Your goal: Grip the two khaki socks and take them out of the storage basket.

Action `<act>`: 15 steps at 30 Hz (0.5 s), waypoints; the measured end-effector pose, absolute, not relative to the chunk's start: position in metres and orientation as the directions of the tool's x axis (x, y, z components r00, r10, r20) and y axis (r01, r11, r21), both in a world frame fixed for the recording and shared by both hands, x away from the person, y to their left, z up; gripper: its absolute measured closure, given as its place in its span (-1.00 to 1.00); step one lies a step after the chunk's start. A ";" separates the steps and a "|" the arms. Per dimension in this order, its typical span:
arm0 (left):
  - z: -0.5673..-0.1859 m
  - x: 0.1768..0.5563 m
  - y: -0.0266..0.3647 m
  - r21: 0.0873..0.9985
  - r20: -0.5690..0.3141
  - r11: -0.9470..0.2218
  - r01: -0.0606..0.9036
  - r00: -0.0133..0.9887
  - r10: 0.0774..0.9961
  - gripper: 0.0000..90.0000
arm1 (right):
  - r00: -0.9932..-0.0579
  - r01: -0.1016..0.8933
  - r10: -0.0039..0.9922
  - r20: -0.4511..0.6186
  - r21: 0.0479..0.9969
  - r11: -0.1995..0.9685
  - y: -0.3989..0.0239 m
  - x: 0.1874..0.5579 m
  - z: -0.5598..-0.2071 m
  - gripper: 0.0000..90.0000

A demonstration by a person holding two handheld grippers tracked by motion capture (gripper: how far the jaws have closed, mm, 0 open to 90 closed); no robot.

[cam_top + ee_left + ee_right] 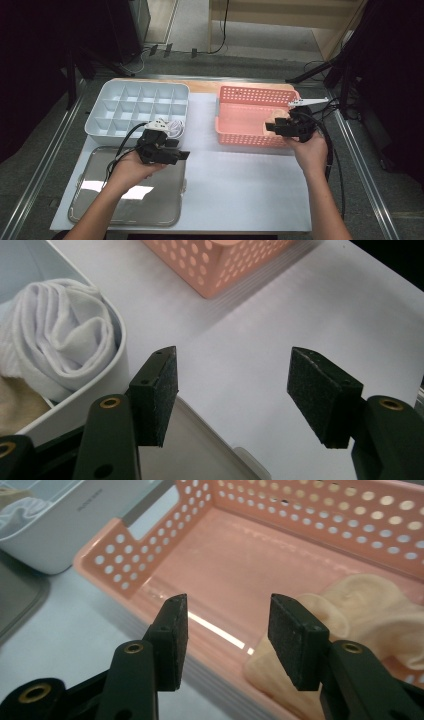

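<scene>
A white rolled cloth (169, 128) (65, 340) lies in the front right cell of the white compartment tray (137, 107) (117, 365). Beside it in that tray is a beige cloth (15, 405). My left gripper (181, 155) (235, 385) is open and holds nothing, hovering just right of that cell over the white mat. Another beige cloth (274, 118) (365, 615) rests in the right end of the pink perforated basket (250, 95) (240, 555). Above the basket's near wall my right gripper (269, 126) (227, 630) stands open, just left of this cloth and apart from it.
A shiny metal tray (130, 200) (15, 595) lies at the front left, under my left forearm. A white mat (240, 185) covers the table's middle and front. Metal rails run along both table sides, with cables and dark stands behind and to the right.
</scene>
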State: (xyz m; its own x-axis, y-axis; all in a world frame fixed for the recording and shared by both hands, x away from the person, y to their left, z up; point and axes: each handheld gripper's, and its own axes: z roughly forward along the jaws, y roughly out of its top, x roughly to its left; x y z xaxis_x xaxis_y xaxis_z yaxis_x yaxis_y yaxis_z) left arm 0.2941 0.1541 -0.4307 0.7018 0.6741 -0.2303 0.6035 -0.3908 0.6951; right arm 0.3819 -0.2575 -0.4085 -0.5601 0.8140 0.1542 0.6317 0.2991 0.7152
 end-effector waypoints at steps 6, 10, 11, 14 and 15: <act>-0.437 0.292 0.153 0.685 -0.234 -0.398 0.610 0.702 0.672 -0.15 | -0.534 0.660 0.830 0.161 0.693 0.290 -0.269 0.397 -0.410 0.14; -0.439 0.292 0.153 0.683 -0.228 -0.406 0.607 0.706 0.671 -0.15 | -0.520 0.678 0.841 0.149 0.672 0.299 -0.276 0.404 -0.415 0.12; -0.439 0.292 0.153 0.683 -0.228 -0.408 0.606 0.707 0.669 -0.15 | -0.519 0.680 0.842 0.150 0.670 0.299 -0.277 0.405 -0.417 0.12; -0.440 0.291 0.152 0.685 -0.228 -0.405 0.606 0.706 0.671 -0.15 | -0.506 0.694 0.850 0.146 0.654 0.301 -0.282 0.406 -0.422 0.11; -0.440 0.291 0.152 0.685 -0.225 -0.407 0.604 0.707 0.671 -0.15 | -0.505 0.698 0.850 0.150 0.650 0.300 -0.282 0.407 -0.425 0.10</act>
